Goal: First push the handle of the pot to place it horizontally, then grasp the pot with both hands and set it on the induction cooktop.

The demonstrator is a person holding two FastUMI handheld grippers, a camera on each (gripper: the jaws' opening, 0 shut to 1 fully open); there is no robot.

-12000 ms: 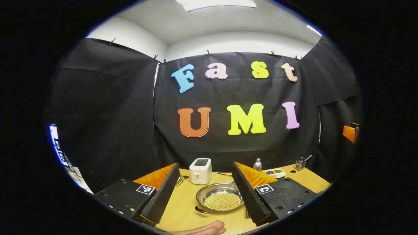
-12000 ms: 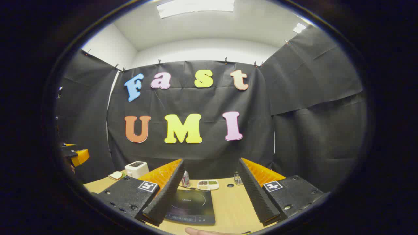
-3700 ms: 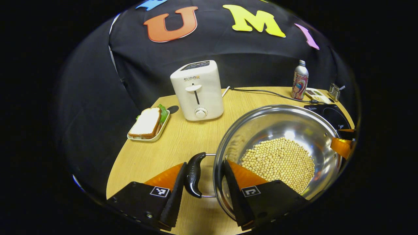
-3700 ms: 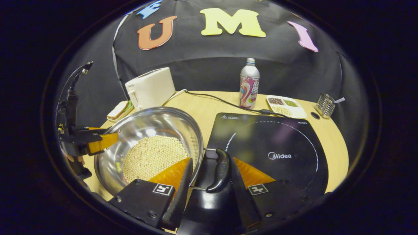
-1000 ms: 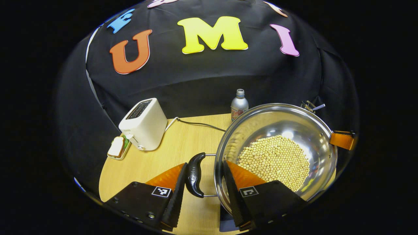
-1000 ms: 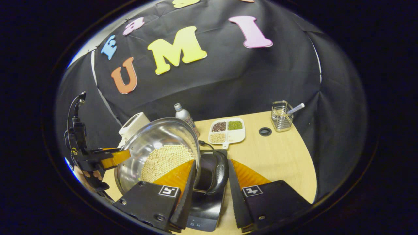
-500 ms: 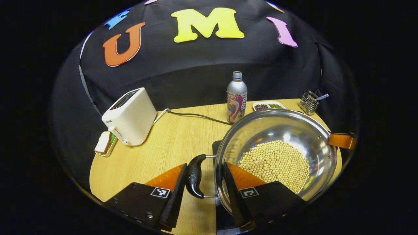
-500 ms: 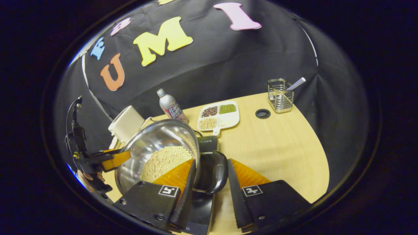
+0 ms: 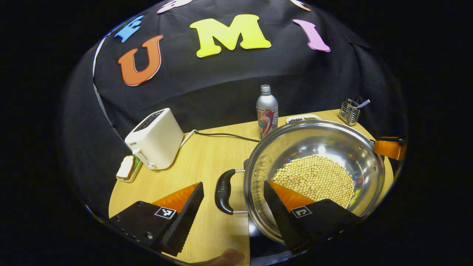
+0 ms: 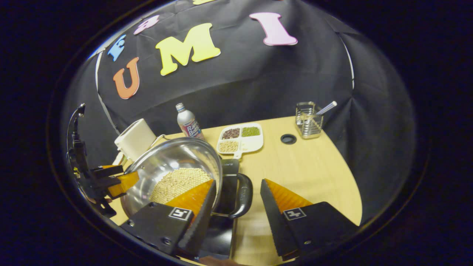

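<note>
Steel round pot [image 9: 314, 147] of beans [image 9: 314, 179] rests on glossy cooktop [image 10: 218, 231]; both jaws spread, gripping nothing.

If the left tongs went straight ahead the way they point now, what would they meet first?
Probably the black loop handle of the steel pot of yellow beans; it lies between the open left tongs, just ahead. Depth is hard to judge.

The left gripper [image 9: 232, 208] is holding its jaws apart, gripping nothing. The right gripper [image 10: 236, 208] is likewise standing with jaws spread, both pointing forward and slightly downward.
</note>
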